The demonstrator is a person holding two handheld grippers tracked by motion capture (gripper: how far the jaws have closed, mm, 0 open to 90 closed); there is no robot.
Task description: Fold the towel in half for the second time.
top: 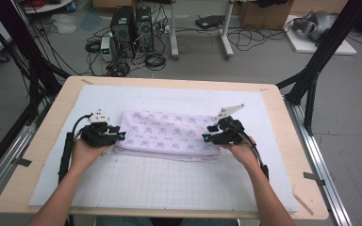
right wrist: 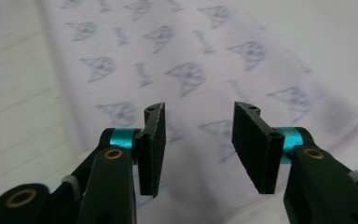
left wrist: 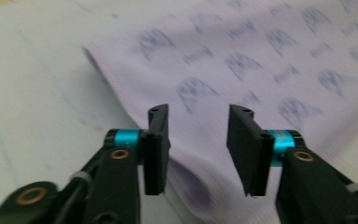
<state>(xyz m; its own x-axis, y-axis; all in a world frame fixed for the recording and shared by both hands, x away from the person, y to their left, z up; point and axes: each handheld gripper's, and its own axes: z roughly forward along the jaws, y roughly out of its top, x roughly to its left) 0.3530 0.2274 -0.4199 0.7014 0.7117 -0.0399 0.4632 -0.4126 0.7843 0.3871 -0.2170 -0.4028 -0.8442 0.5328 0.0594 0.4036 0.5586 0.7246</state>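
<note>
Tools, left (top: 120,135) and right (top: 206,137), are hovering released at 9 and 3 o'clock ends of folded cloth (top: 169,132), gripping nothing, flanking it for folding on desk (top: 283,141).

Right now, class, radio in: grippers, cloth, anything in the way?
Left gripper open at folded cloth's left end. Right gripper open at its right end. Neither gripping. White mat around the cloth bare.

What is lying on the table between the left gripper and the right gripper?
In the high view, the folded lilac cloth spans between the left gripper and the right gripper.
</note>
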